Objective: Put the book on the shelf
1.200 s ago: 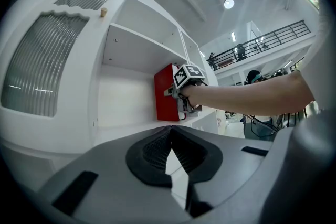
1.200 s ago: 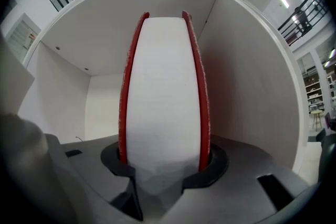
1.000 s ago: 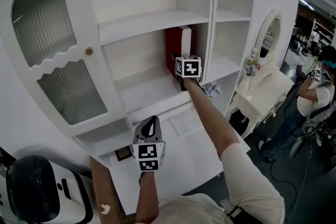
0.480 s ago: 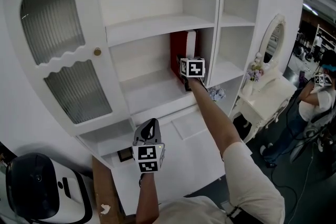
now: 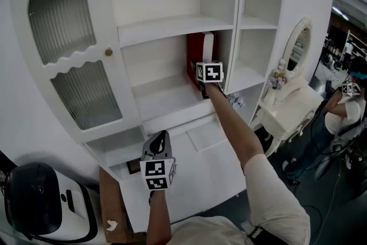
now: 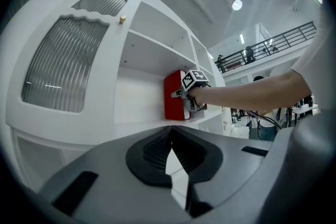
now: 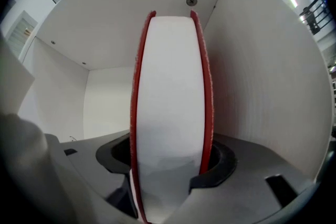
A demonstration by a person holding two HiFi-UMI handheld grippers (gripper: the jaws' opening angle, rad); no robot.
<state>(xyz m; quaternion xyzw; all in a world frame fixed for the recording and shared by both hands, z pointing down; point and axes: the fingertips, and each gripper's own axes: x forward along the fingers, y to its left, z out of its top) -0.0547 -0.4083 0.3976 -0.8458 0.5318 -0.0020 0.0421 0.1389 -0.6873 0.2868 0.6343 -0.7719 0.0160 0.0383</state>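
the red book (image 5: 198, 54) stands upright on the middle shelf (image 5: 163, 100), close to the right wall of its compartment. the right gripper (image 5: 202, 86) has just been opening its jaws; the book is between them, not pressed. the left gripper (image 5: 160, 139) is closed and empty.

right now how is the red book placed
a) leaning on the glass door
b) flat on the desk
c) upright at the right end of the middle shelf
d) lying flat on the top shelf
c: the red book stands upright on the middle shelf, right beside the divider.
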